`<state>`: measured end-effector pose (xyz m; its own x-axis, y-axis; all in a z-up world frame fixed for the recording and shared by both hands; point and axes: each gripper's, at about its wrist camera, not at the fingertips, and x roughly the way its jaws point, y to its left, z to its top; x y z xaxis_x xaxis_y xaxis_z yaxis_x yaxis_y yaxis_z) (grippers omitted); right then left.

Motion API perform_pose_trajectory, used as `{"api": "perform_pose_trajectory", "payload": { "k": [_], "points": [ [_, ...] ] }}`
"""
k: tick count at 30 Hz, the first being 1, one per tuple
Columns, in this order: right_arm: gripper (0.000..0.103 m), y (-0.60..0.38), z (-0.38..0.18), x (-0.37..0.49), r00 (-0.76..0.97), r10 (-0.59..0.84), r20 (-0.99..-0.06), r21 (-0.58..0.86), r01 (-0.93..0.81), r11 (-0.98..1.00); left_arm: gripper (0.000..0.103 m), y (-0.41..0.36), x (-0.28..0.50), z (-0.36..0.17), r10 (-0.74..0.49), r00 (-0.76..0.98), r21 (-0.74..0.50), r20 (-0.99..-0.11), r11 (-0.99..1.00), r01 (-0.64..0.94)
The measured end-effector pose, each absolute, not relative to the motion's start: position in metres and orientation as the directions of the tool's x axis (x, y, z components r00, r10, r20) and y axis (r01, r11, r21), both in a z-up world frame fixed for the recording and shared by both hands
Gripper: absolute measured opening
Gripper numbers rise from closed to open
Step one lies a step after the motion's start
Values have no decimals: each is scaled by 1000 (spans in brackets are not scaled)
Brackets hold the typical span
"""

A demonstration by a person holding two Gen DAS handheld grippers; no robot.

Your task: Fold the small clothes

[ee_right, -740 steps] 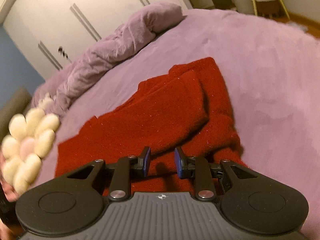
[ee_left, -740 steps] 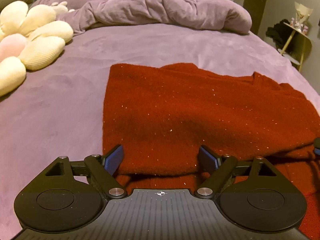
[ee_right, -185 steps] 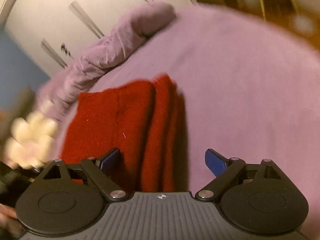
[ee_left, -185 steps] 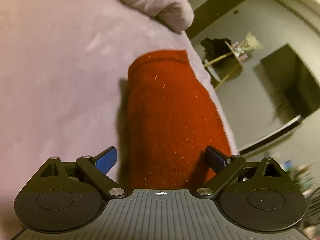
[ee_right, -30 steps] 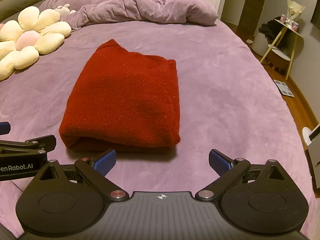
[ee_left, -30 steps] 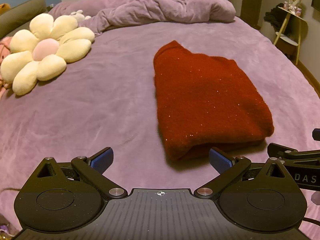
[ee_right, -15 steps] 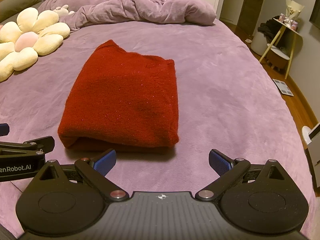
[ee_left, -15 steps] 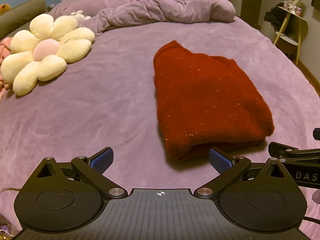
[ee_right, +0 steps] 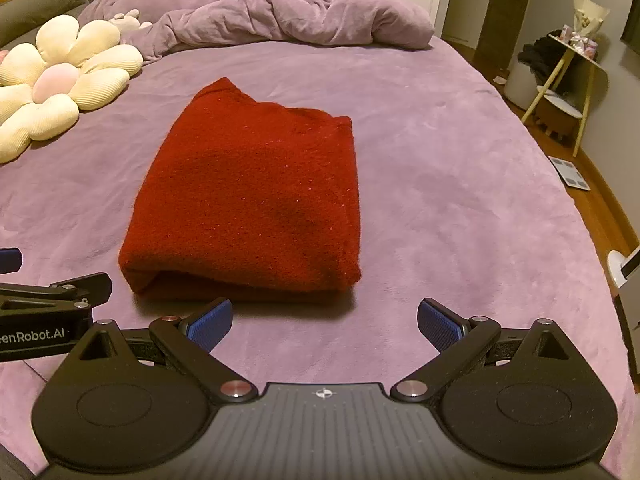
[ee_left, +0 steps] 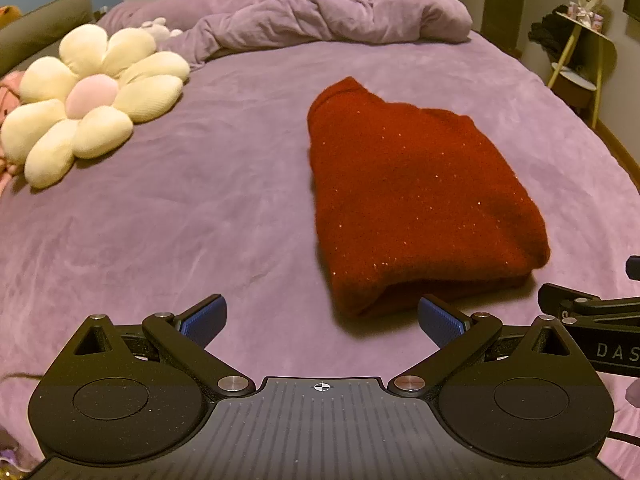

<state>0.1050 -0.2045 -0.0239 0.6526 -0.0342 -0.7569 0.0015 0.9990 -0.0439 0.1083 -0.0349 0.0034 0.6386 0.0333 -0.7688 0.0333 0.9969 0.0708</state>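
A red knitted garment (ee_left: 416, 200) lies folded into a thick rectangle on the purple bed (ee_left: 200, 208); it also shows in the right wrist view (ee_right: 252, 196). My left gripper (ee_left: 320, 318) is open and empty, hovering near the bed's front, a little short and left of the garment's near edge. My right gripper (ee_right: 324, 322) is open and empty, just short of the garment's near right corner. Each gripper's side shows at the edge of the other's view.
A cream flower-shaped cushion (ee_left: 88, 100) lies at the left. A crumpled purple duvet (ee_left: 320, 16) is heaped at the far end. A small yellow-legged side table (ee_right: 568, 68) and wooden floor lie past the bed's right edge.
Nothing has visibly moved in the last second. Since 6 s ago both grippers have drawn back from the garment, which now lies folded flat.
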Motion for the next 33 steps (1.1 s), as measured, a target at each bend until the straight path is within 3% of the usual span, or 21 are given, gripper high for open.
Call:
{"api": "perform_pose_trajectory", "payload": {
  "k": [33],
  "points": [
    [99,-205,-27,106,649,-21,-760,-31,-5,999,103,-35,109,0,40,633,85,-773,996,40]
  ]
}}
